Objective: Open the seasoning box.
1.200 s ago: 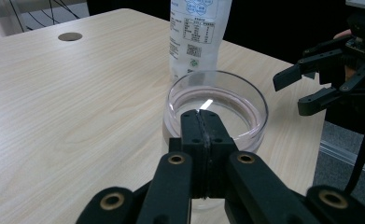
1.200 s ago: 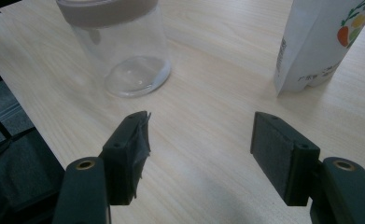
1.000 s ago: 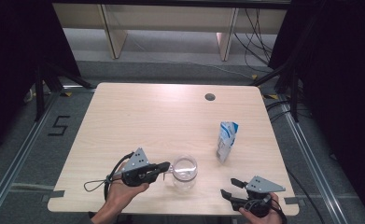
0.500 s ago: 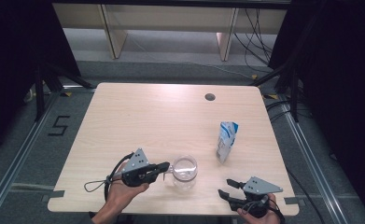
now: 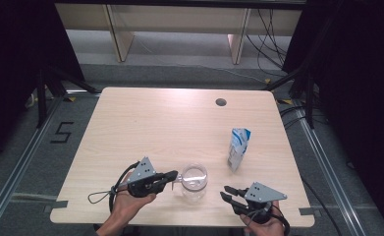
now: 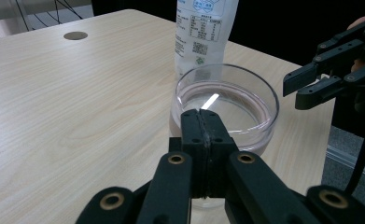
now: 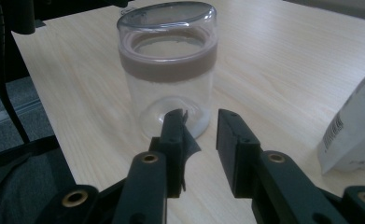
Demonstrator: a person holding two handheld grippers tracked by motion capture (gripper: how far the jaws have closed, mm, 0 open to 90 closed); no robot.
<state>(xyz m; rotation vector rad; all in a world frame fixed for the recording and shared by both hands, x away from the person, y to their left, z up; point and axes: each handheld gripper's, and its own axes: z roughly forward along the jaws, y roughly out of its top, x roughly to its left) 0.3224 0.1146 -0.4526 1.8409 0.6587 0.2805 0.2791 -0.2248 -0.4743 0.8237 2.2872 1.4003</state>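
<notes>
Left gripper, high view: jaws together, tips at the rim of a clear jar near the table's front edge.
Right gripper, high view: jaws slightly apart, empty, just right of the jar.
Pouch, high view: upright behind the jar, apart.
Left gripper view: jaws pressed shut at the jar's near rim; whether they pinch it, I cannot tell.
Right gripper view: jar ahead, lidded, brownish band.
Handling: likely light, rigid, slick, breakable; grip the band.
Obstacles: pouch near, could tip.
</notes>
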